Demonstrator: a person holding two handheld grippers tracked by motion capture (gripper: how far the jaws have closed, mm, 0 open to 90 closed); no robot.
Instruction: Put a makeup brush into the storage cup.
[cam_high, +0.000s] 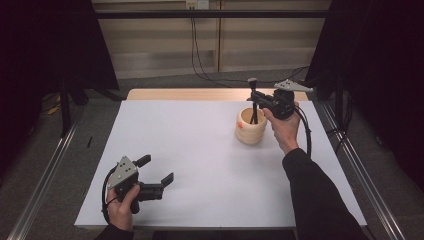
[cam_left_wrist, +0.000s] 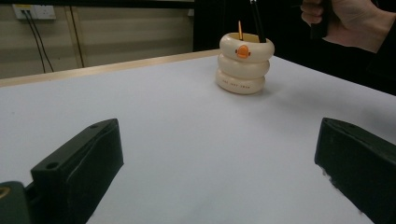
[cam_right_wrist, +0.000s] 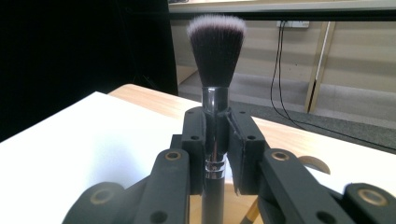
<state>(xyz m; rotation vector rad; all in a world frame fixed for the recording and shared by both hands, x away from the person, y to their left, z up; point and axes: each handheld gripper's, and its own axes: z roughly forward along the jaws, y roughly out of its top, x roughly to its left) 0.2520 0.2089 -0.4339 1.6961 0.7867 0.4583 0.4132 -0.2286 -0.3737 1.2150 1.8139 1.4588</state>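
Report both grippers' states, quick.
Left gripper: open, holding nothing.
Right gripper: shut on the makeup brush, handle in the cream holder.

A white table (cam_high: 200, 165) with a pale wooden strip along its far edge. One thing stands directly on it: a cream holder (cam_high: 251, 128) shaped like three stacked rings, toward the far right, with an orange mark on its side.

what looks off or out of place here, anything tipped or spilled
Nothing stands out. The cream holder stands upright on the white table; the right gripper holds a makeup brush upright over it. The left gripper rests open, apart.
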